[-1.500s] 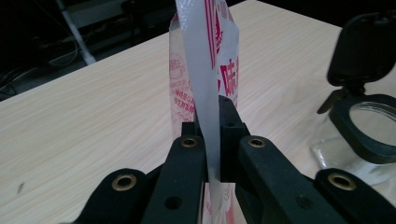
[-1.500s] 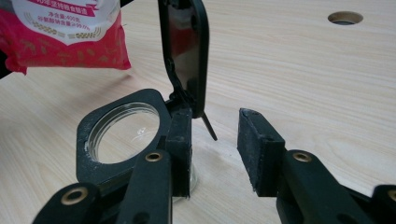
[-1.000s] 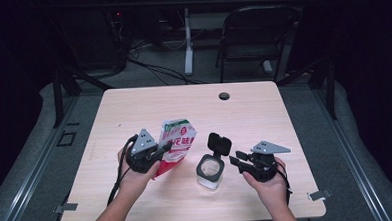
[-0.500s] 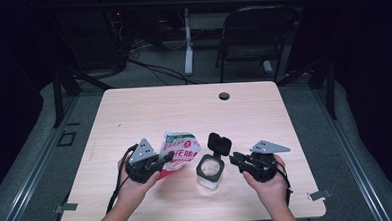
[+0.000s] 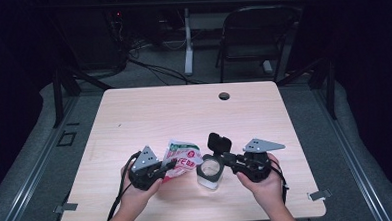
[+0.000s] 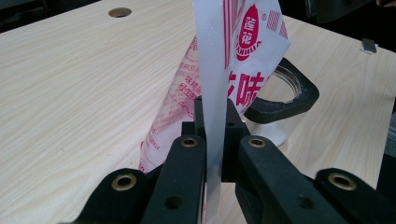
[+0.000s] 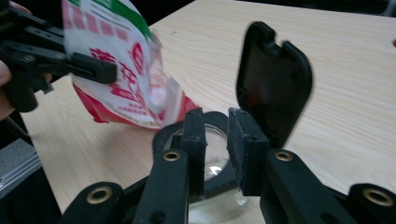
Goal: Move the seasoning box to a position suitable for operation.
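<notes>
The left gripper (image 6: 212,154) clamps its matte black jaws on the thin, glossy edge of a white-and-red plastic pouch (image 6: 243,51), which rises crinkled just beyond the jaws. The right gripper (image 7: 215,140) has its jaws narrowed, just been closing, around the black rim of a clear round jar (image 5: 209,171); whether the pads press it I cannot tell. The jar's flat black hinged lid (image 7: 273,79) stands open just behind that gripper. Compared with a second ago, the pouch has sunk and tipped toward the jar mouth over the pale wood-grain bench (image 5: 184,111).
</notes>
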`<state>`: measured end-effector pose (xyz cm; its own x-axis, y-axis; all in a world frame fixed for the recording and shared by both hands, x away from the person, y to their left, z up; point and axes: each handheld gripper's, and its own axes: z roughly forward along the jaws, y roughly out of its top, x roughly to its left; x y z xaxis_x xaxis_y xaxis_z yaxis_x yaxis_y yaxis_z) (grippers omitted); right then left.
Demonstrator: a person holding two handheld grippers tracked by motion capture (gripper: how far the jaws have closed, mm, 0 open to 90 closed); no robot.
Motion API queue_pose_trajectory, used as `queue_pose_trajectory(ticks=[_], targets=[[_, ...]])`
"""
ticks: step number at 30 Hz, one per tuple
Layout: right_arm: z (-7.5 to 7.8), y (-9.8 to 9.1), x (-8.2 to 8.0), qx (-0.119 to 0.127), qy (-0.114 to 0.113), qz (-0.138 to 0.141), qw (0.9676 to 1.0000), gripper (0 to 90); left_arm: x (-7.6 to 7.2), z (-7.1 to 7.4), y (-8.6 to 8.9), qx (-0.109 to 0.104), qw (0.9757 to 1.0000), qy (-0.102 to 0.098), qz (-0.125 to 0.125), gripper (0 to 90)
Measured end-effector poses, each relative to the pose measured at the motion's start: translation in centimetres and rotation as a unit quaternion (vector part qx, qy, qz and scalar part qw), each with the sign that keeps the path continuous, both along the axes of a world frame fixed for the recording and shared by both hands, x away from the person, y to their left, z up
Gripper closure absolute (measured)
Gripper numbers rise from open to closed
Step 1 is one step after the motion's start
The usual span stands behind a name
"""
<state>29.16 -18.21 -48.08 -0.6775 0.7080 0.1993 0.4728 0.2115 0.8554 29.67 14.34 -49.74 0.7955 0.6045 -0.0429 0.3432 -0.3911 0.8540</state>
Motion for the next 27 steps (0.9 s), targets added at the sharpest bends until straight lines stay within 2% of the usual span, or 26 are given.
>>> queue_pose_trajectory(ticks=[7, 16, 22, 27], targets=[[0.6, 1.7, 0.3, -0.013, -0.001, 0.032, 0.9994, 74.7, -0.1, -0.2, 0.1, -0.002, 1.0000, 0.003, 0.000, 90.0], [1.3, 3.7, 0.8, -0.002, -0.006, 0.057, 0.9983, 71.0, -0.1, -0.3, 0.5, -0.005, 1.0000, 0.006, 0.004, 90.0], [1.5, 5.0, 1.0, -0.006, -0.012, 0.072, 0.9973, 69.3, -0.2, -0.4, 1.1, -0.006, 0.9999, 0.004, 0.007, 90.0], [1.3, 5.9, 1.0, -0.004, -0.011, 0.082, 0.9966, 69.1, 0.0, -0.5, 2.3, -0.008, 0.9999, 0.006, 0.009, 90.0]])
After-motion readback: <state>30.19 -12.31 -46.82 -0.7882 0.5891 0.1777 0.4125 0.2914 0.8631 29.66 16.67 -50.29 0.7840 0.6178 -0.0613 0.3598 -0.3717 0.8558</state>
